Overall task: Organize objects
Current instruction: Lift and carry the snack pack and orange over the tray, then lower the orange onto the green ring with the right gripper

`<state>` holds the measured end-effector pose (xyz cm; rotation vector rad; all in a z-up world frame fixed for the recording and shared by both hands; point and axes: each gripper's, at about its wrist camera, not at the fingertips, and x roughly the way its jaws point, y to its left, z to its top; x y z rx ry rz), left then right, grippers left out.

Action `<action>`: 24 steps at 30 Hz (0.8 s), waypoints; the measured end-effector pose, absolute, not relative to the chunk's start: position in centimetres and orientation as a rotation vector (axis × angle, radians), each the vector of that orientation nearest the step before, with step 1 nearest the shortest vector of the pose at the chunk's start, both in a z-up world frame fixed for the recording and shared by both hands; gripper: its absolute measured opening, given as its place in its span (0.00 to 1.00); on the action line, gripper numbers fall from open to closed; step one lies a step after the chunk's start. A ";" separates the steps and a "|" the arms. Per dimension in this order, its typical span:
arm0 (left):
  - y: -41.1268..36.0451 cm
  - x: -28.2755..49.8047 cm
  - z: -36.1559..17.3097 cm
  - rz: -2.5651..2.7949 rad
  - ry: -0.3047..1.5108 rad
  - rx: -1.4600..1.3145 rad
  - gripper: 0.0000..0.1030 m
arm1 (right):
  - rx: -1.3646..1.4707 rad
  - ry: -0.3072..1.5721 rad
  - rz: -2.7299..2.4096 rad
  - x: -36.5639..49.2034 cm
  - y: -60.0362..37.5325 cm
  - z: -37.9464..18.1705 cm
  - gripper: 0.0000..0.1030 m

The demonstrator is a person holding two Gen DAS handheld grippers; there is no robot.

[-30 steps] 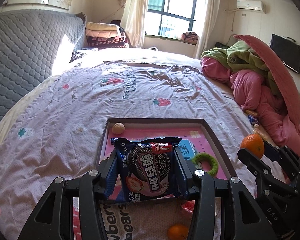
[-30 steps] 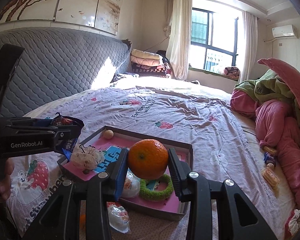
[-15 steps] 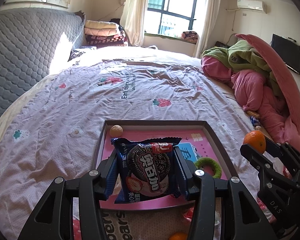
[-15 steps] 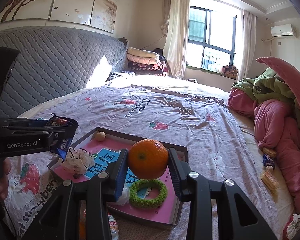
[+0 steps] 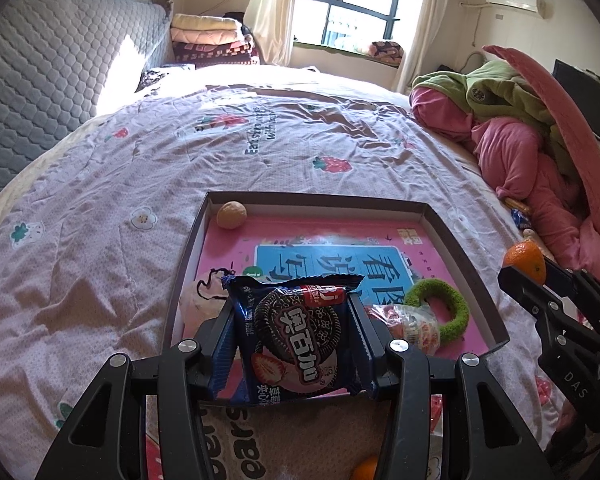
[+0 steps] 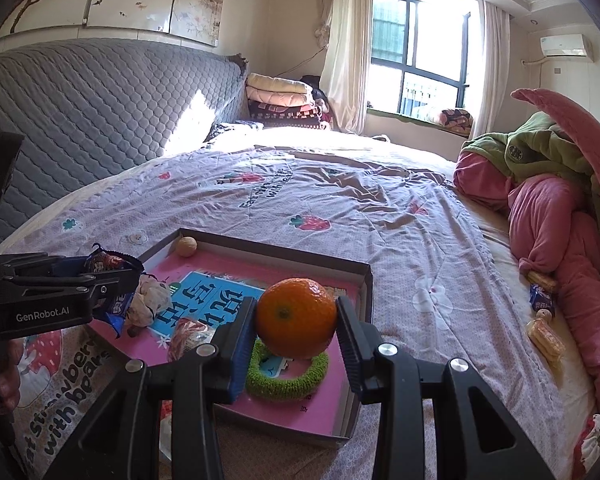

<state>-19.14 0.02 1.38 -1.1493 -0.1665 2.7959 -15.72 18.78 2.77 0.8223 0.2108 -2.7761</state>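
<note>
Above the tray [image 5: 452,236], cookie packet [image 5: 296,336] clamped in left gripper [image 5: 296,340], orange [image 6: 296,316] in right gripper [image 6: 296,320].

Hidden and cut-off parts around the tray

The cookie packet [image 5: 300,340] covers the tray's [image 5: 452,236] near edge and part of a pale pouch [image 5: 198,300]; an orange [image 5: 364,470] is cut by the bottom edge; small snack packets [image 6: 542,298] at far right are too small to read.
</note>
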 end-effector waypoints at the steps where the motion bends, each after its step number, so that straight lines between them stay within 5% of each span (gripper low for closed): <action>1: 0.0 -19.1 1.1 2.792 -0.165 -1.157 0.50 | 0.836 0.209 -2.772 -15.8 18.8 2.5 0.38; 24: 0.7 -19.1 -0.9 2.745 -0.176 -1.169 0.50 | 0.988 0.201 -2.731 -16.2 19.1 -0.7 0.38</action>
